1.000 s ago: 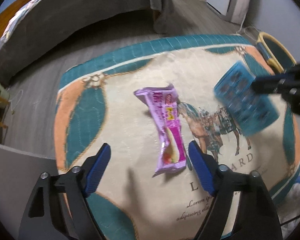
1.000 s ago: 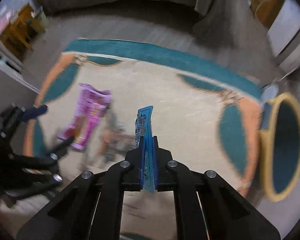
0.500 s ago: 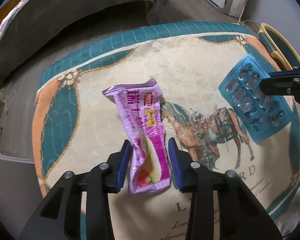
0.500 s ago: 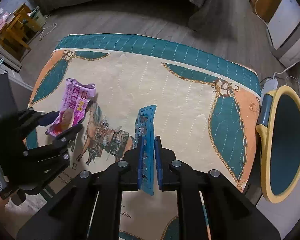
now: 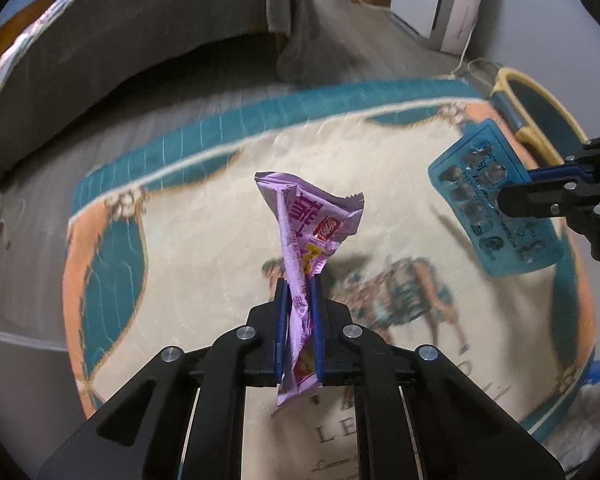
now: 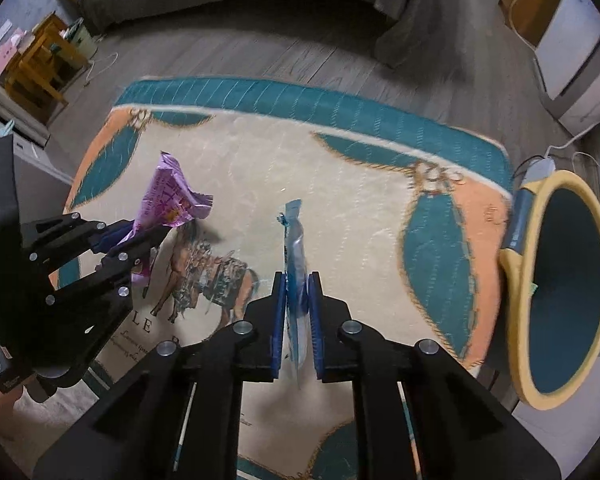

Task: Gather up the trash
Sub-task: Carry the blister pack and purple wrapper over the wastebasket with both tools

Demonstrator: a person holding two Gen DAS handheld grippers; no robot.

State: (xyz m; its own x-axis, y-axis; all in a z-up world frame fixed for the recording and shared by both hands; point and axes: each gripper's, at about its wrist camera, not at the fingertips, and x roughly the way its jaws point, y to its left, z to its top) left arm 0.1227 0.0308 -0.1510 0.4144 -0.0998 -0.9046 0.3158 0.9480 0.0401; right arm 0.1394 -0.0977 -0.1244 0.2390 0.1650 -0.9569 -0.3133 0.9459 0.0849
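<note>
Sticking up between the clamped left tongs [image 5: 299,284] (crumpled): purple wrapper [image 5: 309,224].

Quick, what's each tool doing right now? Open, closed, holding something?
Left tool: just closed on the purple snack wrapper.
Right tool: closed on the blue blister pack.

Crumpled purple wrapper [image 5: 300,248] pinched upright; blue blister pack [image 5: 496,200] held, seemingly empty.

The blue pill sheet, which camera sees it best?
The left wrist view: the blue pill sheet faces that camera, so its bubbles show. The right wrist view sees only its thin edge, clamped in the right tongs.
</note>
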